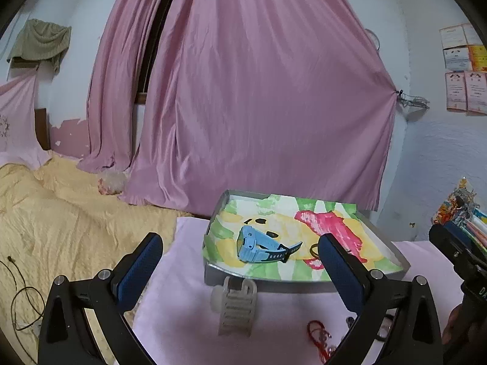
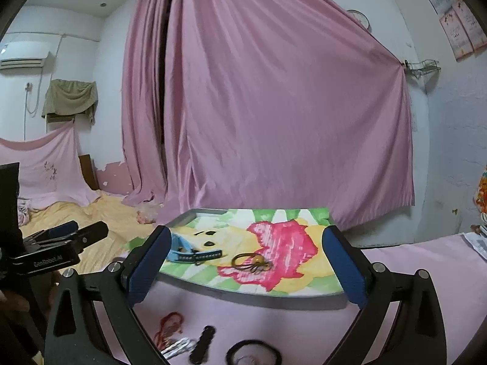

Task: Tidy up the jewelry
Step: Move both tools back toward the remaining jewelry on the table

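My left tongs stood wide open and empty over the pink-covered surface, and my right tongs were spread just as wide, holding nothing. Nearest me, the unsorted pieces lay loose on the cloth. In the right wrist view a black hair tie sat at 6 o'clock, a black beaded strip just left of it, a white clip-like piece beside that, and a red cord bracelet at 7 o'clock. In the left wrist view the grey-white watch lay between my open tongs, its upper end close against the near wall of the tray.

Farther out, at 12 o'clock, the tray carried a bright painted paper liner. Two things already rested on it: the blue watch toward the left side, strap trailing right, and a brown hair tie with an amber bead near the middle, on the red patch. They lay apart from each other.

By my reckoning the job was under way but less than half done: two pieces in the tray, at least five waiting on the cloth. The grey-white watch, nearest the left tongs, looked the likely next pickup. Beyond the tray hung the pink curtain, and the yellow bedspread spread away at 9 o'clock.
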Demonstrator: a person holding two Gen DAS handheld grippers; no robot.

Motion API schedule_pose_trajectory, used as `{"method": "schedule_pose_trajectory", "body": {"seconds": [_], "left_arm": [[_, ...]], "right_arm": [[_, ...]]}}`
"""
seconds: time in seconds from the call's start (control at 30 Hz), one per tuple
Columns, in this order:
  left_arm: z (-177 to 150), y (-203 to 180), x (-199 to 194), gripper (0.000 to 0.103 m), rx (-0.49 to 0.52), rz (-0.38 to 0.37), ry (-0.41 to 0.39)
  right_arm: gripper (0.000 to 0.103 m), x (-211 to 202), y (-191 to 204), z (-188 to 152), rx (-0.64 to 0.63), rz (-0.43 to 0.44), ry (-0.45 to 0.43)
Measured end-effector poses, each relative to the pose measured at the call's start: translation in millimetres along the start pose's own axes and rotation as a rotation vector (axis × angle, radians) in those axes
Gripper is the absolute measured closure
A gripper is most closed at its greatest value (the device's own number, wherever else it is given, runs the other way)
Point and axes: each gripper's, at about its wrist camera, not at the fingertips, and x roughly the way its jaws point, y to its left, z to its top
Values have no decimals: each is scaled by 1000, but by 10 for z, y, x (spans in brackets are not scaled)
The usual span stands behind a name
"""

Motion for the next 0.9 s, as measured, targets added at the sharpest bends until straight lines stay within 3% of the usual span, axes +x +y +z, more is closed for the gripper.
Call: {"method": "schedule_pose_trajectory", "body": {"seconds": [0.33, 0.9], "left_arm": [[-228, 36, -342, 1, 39, -8, 2], [-584, -153, -360, 1, 28, -83, 158]], "right_arm": [[5, -342, 91, -217, -38, 6, 70], [5, -363, -171, -509, -24, -25, 275]]}}
